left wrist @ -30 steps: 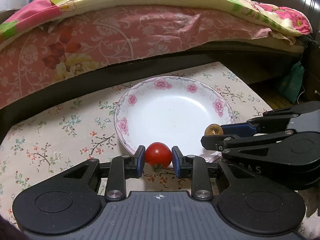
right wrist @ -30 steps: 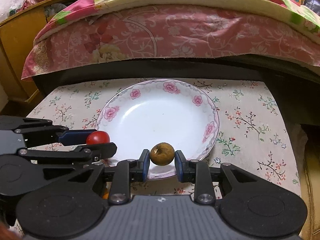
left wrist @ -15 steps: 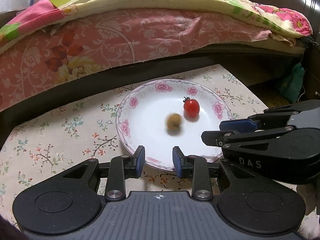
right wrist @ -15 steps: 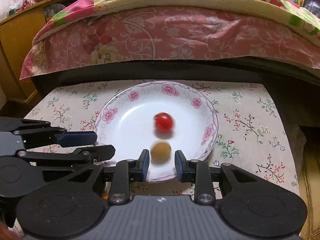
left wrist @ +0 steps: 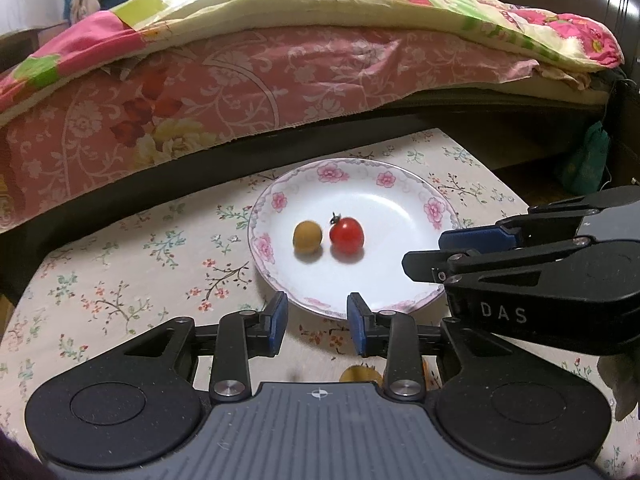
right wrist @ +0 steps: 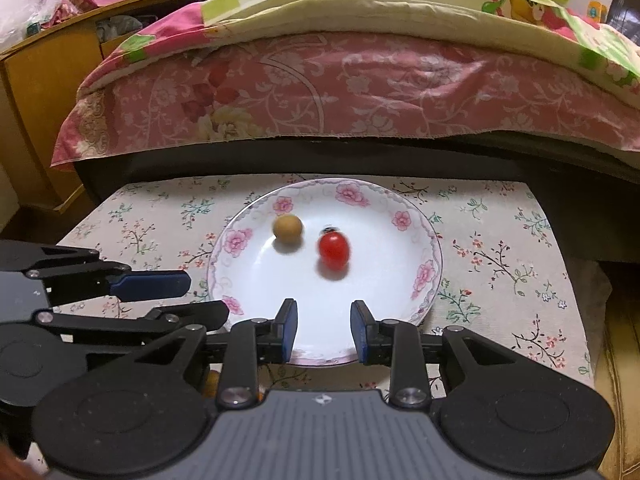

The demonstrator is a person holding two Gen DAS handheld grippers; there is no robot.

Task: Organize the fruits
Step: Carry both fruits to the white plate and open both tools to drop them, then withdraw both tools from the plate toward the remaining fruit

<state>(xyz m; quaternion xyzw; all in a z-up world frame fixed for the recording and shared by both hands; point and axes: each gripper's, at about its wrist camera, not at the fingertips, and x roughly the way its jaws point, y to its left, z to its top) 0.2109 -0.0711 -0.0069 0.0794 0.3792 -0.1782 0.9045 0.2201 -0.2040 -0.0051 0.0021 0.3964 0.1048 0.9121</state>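
Note:
A white plate with a pink flower rim (left wrist: 434, 208) (right wrist: 424, 276) sits on the floral cloth. In it lie a red cherry tomato (left wrist: 347, 235) (right wrist: 334, 251) and a small round brown fruit (left wrist: 307, 237) (right wrist: 287, 229), side by side and slightly blurred. My left gripper (left wrist: 317, 316) (right wrist: 208, 296) hovers at the plate's near left rim, narrowly open with nothing between its pads. My right gripper (right wrist: 324, 320) (left wrist: 422, 252) hangs over the near right rim, also narrowly open and holding nothing.
The floral tablecloth (left wrist: 120, 280) covers a low table in front of a bed with a pink flowered sheet (left wrist: 280, 80). An orange fruit (left wrist: 360, 374) peeks out under my left gripper. A wooden cabinet (right wrist: 40, 100) stands at the left, and a green bag (left wrist: 586, 164) hangs at the right.
Both grippers let go of their fruit: the tomato left the left jaws, the brown fruit the right jaws. Both dropped into the plate and rolled toward its far side.

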